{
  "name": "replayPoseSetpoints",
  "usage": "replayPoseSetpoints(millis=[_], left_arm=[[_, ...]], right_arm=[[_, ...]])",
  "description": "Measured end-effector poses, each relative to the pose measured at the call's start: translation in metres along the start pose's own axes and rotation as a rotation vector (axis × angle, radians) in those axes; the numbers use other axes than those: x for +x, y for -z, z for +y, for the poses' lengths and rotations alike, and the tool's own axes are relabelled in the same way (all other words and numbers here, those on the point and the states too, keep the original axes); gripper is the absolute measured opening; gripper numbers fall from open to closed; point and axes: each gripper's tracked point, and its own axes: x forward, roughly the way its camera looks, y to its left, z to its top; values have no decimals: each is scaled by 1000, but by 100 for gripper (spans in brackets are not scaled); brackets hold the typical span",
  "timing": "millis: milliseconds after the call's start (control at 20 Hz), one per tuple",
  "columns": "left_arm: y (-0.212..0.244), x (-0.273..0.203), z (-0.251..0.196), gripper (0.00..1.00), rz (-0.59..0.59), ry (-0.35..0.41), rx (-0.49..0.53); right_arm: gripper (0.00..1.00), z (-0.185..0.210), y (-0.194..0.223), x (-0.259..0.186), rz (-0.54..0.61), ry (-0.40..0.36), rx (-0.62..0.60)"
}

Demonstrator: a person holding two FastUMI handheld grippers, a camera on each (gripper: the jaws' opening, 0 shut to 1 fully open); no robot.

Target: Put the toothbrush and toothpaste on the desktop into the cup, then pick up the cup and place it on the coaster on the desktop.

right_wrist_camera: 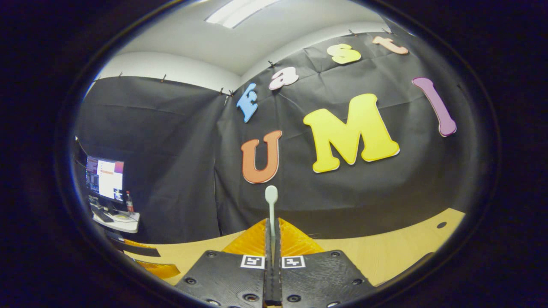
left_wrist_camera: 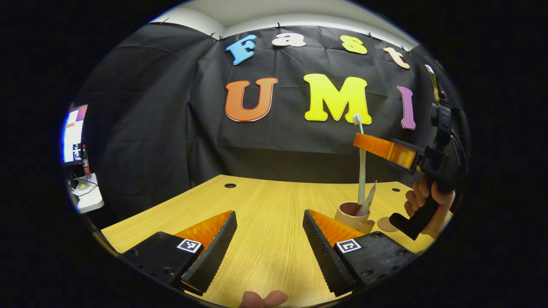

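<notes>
A beige cup (left_wrist_camera: 350,219) stands on the wooden table (left_wrist_camera: 265,252), right of my left gripper (left_wrist_camera: 269,216), which is open over bare wood. A toothpaste tube (left_wrist_camera: 369,200) leans inside the cup. The pale toothbrush (left_wrist_camera: 361,171) stands upright with its lower end in the cup's mouth. My right gripper (left_wrist_camera: 358,144), held by a hand (left_wrist_camera: 430,201), is shut on its handle high above the cup. In the right gripper view the brush head (right_wrist_camera: 271,194) rises from between that gripper's (right_wrist_camera: 272,239) closed fingers. A round brown coaster (left_wrist_camera: 387,223) lies just right of the cup.
Black cloth walls close the table's far and left sides. Small cable holes (left_wrist_camera: 230,185) sit near the far edge. Beyond the left wall a white side table (left_wrist_camera: 87,196) carries a bottle (left_wrist_camera: 85,160) and a monitor (right_wrist_camera: 105,177). A fingertip (left_wrist_camera: 263,298) shows at the bottom edge.
</notes>
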Motion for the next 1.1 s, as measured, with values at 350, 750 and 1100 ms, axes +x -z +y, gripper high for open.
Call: replayPoseSetpoints(millis=[350, 750, 1100], left_arm=[[8, 4, 0, 98, 29, 6, -23], [8, 5, -4, 98, 45, 2, -33], [-6, -1, -20, 98, 28, 26, -38]], right_arm=[[1, -8, 18, -2, 24, 29, -27], [77, -15, 20, -17, 30, 32, -48], [91, -19, -1, -39, -5, 40, -66]])
